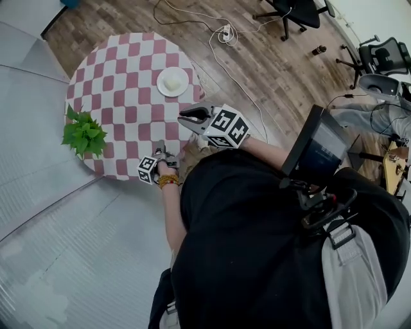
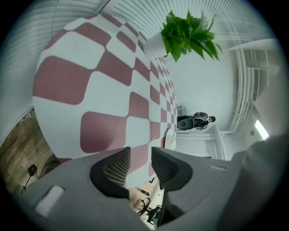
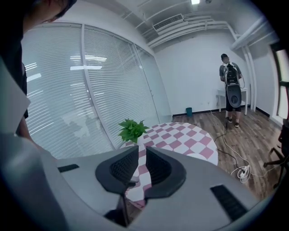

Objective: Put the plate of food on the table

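Note:
A white plate of pale food [image 1: 173,82] rests on the round table with a pink-and-white checked cloth [image 1: 122,77], near its far right side. My left gripper [image 1: 162,154] is at the table's near edge, low over the cloth; its jaws [image 2: 141,159] stand a little apart with nothing between them. The plate [image 2: 170,139] shows edge-on beyond them. My right gripper [image 1: 184,117] hovers above the table's near right part, short of the plate. Its jaws [image 3: 142,158] are nearly together and empty. The plate [image 3: 198,156] lies ahead to the right.
A potted green plant [image 1: 83,133] stands at the table's left edge. Cables and a power strip [image 1: 226,32] lie on the wood floor past the table. Office chairs [image 1: 295,13] stand at the back. A person [image 3: 231,90] stands by the far wall. Window blinds run along the left.

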`<state>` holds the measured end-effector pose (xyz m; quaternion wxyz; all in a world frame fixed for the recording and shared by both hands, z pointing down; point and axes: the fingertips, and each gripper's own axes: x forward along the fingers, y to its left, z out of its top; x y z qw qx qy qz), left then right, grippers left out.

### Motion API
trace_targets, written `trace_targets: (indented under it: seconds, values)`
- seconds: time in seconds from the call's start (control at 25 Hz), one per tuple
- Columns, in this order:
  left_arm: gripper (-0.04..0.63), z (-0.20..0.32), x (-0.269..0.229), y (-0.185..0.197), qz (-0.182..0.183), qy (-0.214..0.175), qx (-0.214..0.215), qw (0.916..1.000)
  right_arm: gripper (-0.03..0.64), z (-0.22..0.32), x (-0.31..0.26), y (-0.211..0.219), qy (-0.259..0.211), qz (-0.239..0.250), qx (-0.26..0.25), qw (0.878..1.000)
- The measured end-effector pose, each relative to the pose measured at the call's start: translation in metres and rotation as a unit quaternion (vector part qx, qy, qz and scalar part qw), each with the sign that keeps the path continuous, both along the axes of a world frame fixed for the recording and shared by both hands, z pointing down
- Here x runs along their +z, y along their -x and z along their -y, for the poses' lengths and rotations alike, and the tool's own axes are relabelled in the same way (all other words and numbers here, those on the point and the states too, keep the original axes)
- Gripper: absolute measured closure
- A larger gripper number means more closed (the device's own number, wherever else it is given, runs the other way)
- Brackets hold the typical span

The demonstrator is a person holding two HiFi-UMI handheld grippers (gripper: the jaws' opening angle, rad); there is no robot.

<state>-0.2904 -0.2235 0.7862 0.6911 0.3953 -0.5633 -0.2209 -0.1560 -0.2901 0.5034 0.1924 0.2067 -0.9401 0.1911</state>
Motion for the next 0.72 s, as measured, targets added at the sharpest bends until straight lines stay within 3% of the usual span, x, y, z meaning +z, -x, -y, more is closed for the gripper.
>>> trace_targets:
  seconds: [0.16, 0.32, 0.52, 0.72]
  values:
    - [0.465, -0.002, -0.023, 0.019, 0.038, -0.022, -0.022, 0.9988, 0.558, -0.002, -0.004, 0.014, -0.001, 0.009, -0.025, 1.000]
    - [0.465, 0.003, -0.057, 0.038, 0.135, -0.042, 0.001, 0.9900, 0.558, -0.011, -0.006, 0.022, -0.004, 0.015, -0.048, 0.999]
    - [0.465, 0.020, -0.089, 0.053, 0.153, -0.069, -0.031, 0.9853, 0.558, 0.002, -0.007, 0.026, -0.003, 0.024, -0.050, 0.998]
    - [0.465, 0.018, -0.101, 0.053, 0.138, -0.082, -0.047, 0.9859, 0.558, 0.004, -0.017, 0.026, -0.017, 0.035, -0.046, 0.998]
